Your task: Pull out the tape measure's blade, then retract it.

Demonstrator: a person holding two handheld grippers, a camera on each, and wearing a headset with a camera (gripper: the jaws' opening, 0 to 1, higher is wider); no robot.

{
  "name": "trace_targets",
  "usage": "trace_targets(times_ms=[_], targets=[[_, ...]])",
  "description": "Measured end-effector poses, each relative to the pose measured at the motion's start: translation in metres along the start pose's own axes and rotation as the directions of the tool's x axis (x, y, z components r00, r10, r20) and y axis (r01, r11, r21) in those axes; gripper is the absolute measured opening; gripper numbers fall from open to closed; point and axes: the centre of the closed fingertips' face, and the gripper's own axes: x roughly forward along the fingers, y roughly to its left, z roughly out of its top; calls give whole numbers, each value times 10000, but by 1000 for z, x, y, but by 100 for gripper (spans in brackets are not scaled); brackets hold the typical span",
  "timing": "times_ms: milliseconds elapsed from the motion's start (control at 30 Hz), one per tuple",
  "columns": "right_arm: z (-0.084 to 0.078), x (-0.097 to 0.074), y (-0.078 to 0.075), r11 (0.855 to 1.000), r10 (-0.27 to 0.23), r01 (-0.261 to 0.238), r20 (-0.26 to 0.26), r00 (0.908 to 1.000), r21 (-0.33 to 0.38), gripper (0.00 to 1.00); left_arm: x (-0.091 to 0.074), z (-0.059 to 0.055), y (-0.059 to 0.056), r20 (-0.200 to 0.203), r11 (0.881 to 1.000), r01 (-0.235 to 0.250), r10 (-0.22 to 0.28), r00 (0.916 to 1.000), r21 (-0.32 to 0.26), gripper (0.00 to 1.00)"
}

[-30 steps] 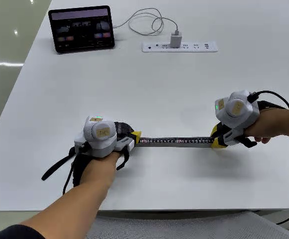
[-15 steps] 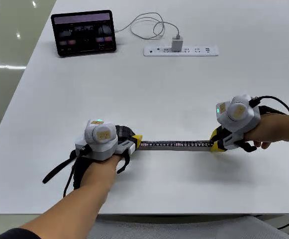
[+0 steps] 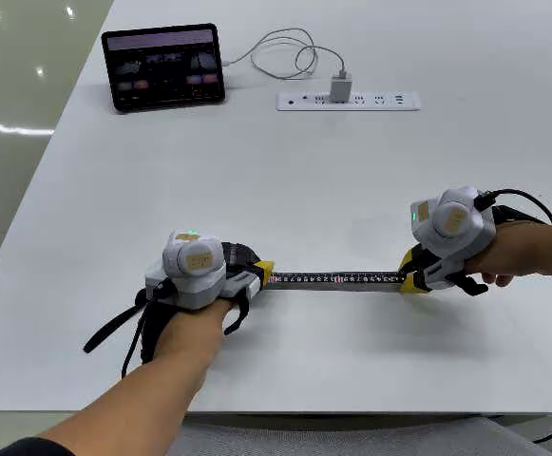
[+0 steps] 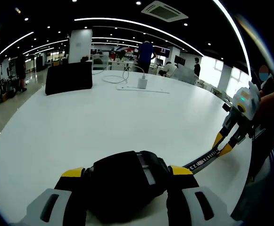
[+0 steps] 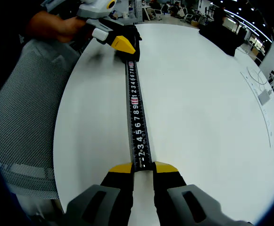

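The black tape measure case (image 4: 127,193) sits between the yellow-tipped jaws of my left gripper (image 4: 127,172), which is shut on it low over the white table (image 3: 285,180). In the head view the case (image 3: 240,257) lies at the left gripper (image 3: 254,269). The dark blade (image 3: 337,278) with white numbers runs flat along the table to my right gripper (image 3: 409,276). In the right gripper view the blade (image 5: 136,108) stretches away from me, and the right gripper (image 5: 142,167) is shut on its end. The left gripper view has the right gripper (image 4: 225,144) at its right edge.
A tablet (image 3: 165,67) stands at the table's far left. A white power strip (image 3: 348,100) with a charger and a looped cable (image 3: 285,52) lies at the far middle. The table's near edge (image 3: 352,413) runs just below my hands. A black cable (image 3: 532,204) trails from the right gripper.
The two grippers stand slightly closer together than a second ago, and the exposed blade is a little shorter. The head camera has shifted a bit.
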Motion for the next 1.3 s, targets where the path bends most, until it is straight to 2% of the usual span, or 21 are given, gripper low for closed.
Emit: trace_targets(times_ms=[400,1300], targets=[[5,3,-1,10000,-21,21,16,10000,55,11,0,0,-1,-16,10000,38,-38,10000,13,65],[29,12,0,9999,-42,48,349,9994,-161,11,0,0,0,-67,9999,160,-160,9998,38,64]])
